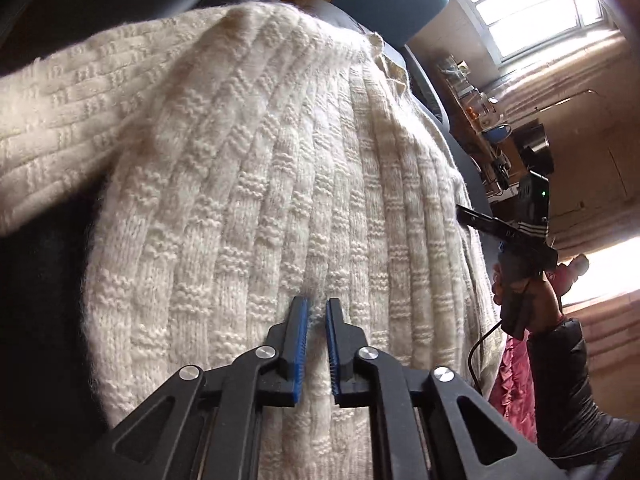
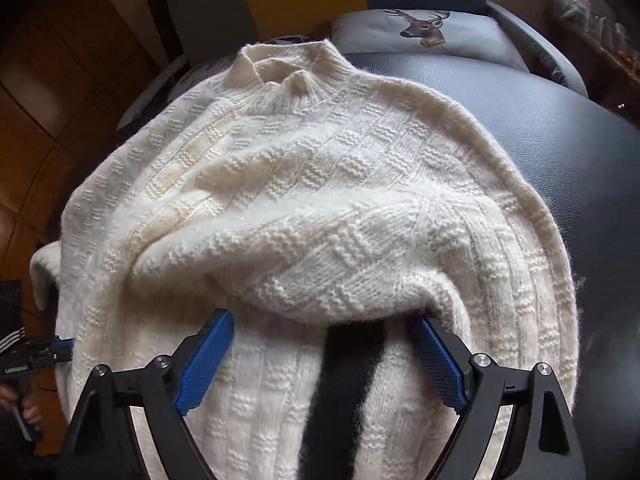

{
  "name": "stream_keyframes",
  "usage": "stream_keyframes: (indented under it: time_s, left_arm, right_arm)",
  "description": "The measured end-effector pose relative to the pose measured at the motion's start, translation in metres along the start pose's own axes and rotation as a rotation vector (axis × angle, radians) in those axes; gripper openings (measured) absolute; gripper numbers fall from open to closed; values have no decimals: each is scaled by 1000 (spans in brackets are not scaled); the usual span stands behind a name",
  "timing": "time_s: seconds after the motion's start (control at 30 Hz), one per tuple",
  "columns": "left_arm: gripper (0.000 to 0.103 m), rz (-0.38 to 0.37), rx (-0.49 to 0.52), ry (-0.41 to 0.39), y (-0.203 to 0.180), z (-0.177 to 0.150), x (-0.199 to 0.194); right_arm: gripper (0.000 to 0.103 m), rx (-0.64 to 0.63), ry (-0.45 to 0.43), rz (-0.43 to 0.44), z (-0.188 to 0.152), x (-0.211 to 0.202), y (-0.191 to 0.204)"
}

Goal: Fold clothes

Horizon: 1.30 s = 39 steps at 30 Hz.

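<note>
A cream knitted sweater (image 2: 320, 168) lies spread on a black leather surface (image 2: 560, 140), collar (image 2: 280, 68) at the far end. One sleeve (image 2: 320, 256) is folded across its body. My right gripper (image 2: 324, 332) hangs open and wide just over the near edge of that sleeve, blue pads (image 2: 208, 344) on either side. A dark strip shows between the jaws under the sleeve. My left gripper (image 1: 316, 308) is shut on a ridge of the sweater (image 1: 280, 160), and its tip (image 2: 64, 346) shows at the sweater's left edge. The right gripper (image 1: 476, 218) appears at the sweater's right edge.
A grey cushion with a deer head (image 2: 424, 28) lies beyond the collar. A hand (image 1: 524, 292) holds the right gripper's handle, and a pink cloth (image 1: 516, 380) hangs below it. A cluttered shelf (image 1: 480, 112) stands by the window. Wooden floor (image 2: 32, 160) is on the left.
</note>
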<state>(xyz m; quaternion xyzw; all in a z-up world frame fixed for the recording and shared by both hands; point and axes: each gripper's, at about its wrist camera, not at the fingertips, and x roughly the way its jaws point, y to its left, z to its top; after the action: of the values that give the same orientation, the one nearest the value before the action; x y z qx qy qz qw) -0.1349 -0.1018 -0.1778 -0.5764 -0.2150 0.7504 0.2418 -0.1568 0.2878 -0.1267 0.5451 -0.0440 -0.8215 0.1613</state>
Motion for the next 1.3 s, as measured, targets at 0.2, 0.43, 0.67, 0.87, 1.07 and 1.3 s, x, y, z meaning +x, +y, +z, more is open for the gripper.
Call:
stream_keyframes:
  time_s: [0.2,0.43,0.67,0.87,1.07,1.3]
  left_arm:
    - [14,-87,-158,-235,37,6,-97]
    - [27,436,-424,-553,166,-35,-245]
    - [46,582,-12,-565,134,-50,-246]
    - [50,562,214,-410,121,-30,-197]
    - [48,498,165,-307,159,-9,-178]
    - [5,363,44,-337,178,-2,-189]
  right_arm:
    - [90,-97,-19,15,2,-47,34]
    - [100,-210,-100,230,-35,-64,131]
    - [100,-303,-28,344,-39,-24,227]
    - [100,-406,39,350,-33,3,295]
    - [101,-419,63,354,-36,13,319]
    - [101,-416,66,294,-30,31,327]
